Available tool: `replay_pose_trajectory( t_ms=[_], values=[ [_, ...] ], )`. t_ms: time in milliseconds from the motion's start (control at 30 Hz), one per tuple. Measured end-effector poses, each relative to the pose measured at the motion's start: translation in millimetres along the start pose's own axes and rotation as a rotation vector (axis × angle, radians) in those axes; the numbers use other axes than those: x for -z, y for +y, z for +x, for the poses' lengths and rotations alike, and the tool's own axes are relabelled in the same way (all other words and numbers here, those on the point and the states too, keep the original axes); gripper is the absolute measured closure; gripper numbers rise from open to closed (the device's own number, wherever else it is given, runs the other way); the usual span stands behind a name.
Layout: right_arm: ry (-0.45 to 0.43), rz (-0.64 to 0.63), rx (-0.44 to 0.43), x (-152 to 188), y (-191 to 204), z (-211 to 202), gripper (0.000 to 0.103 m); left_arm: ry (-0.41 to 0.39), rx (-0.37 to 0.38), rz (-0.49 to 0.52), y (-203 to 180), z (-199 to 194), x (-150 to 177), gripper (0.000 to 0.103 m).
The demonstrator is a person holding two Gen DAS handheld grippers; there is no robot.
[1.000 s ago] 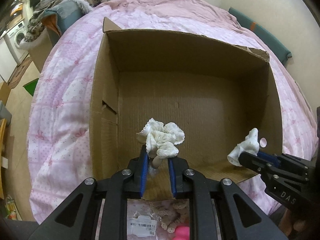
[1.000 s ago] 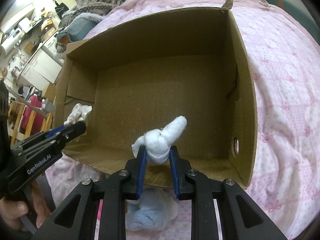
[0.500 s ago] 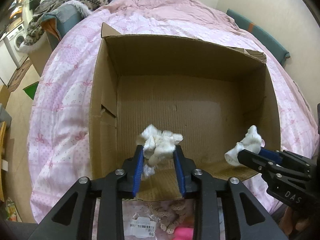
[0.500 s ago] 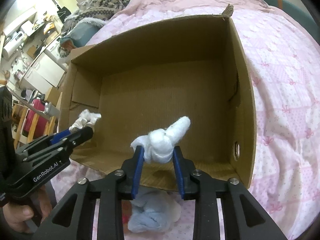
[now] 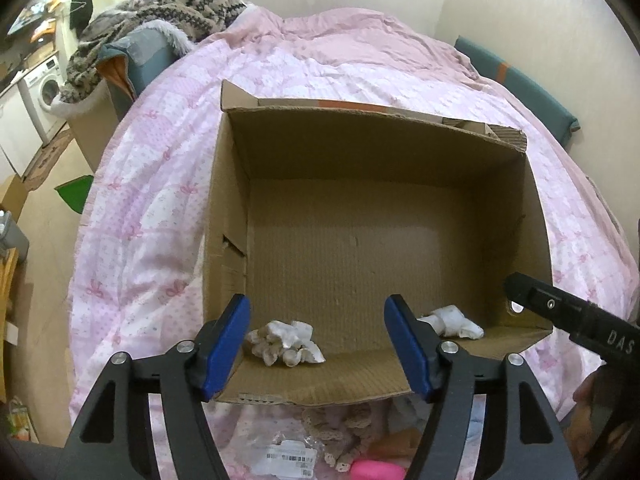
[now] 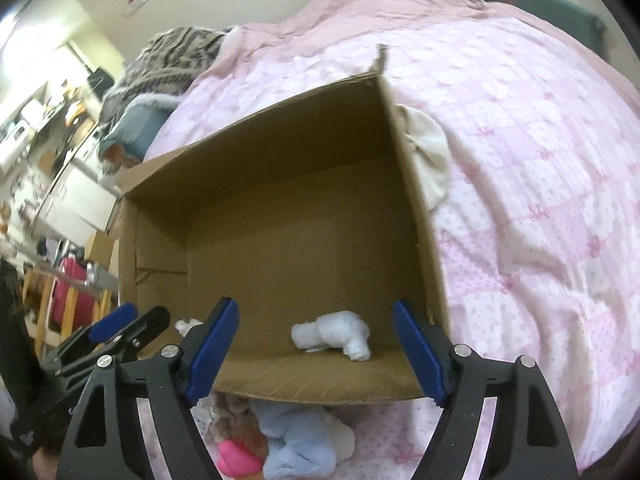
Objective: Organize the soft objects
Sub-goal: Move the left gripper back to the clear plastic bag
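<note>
Left wrist: cardboard box (image 5: pixel 372 216) sits open on the pink bedspread (image 5: pixel 152 208). Two items inside, both on the floor by the near wall: lace-trimmed white bundle (image 5: pixel 286 343) toward the near-left corner, plain white rolled sock (image 5: pixel 454 321) toward the near-right corner. Left gripper (image 5: pixel 318 344) jaws opening, pads clear of the bundle below them, nothing clamped. Right gripper (image 5: pixel 560 312) comes in at the right edge, "DAS" printed on its body, rest cut off. A barcode label (image 5: pixel 290 458) lies below the box; text too small to read.

Right wrist: right gripper (image 6: pixel 314 346) jaws opening, rolled sock (image 6: pixel 332 335) lies loose on the box (image 6: pixel 280 208) floor between them, untouched. Left gripper (image 6: pixel 120 326) at left. The lace bundle (image 6: pixel 188 325) is mostly hidden behind a finger. Frame blurred.
</note>
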State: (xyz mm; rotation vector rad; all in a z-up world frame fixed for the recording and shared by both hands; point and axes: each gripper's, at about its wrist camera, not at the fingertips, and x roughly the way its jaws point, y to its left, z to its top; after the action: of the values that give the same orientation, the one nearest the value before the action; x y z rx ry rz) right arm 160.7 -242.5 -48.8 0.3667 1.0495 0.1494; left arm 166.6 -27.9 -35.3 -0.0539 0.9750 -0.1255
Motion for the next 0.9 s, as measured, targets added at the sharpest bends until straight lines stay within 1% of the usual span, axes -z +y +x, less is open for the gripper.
replay_pose_trajectory(
  t_ms=[100,167,267,400,467,733,900],
  values=[
    [0.002,0.014,-0.009,-1,-3,-2,0.019,-0.008,0.004,-0.011,3,-5,1,0.036],
    [-0.003,0.015,-0.016,0,-2,-3,0.019,-0.017,-0.007,-0.010,5,-10,2,0.036],
    [-0.020,-0.009,-0.028,5,3,-8,0.019,-0.029,-0.023,-0.017,11,-19,4,0.036],
    [-0.030,-0.051,-0.049,15,10,-17,0.019,-0.038,-0.024,-0.050,21,-32,9,0.036],
    [-0.041,-0.079,-0.038,20,14,-23,0.019,-0.041,-0.024,-0.067,26,-38,12,0.036],
    [-0.064,-0.073,-0.011,42,11,-45,0.019,-0.030,-0.022,-0.082,33,-53,27,0.036],
    [-0.046,-0.062,-0.016,55,6,-55,0.019,0.017,-0.006,-0.063,32,-55,39,0.036]
  ],
)
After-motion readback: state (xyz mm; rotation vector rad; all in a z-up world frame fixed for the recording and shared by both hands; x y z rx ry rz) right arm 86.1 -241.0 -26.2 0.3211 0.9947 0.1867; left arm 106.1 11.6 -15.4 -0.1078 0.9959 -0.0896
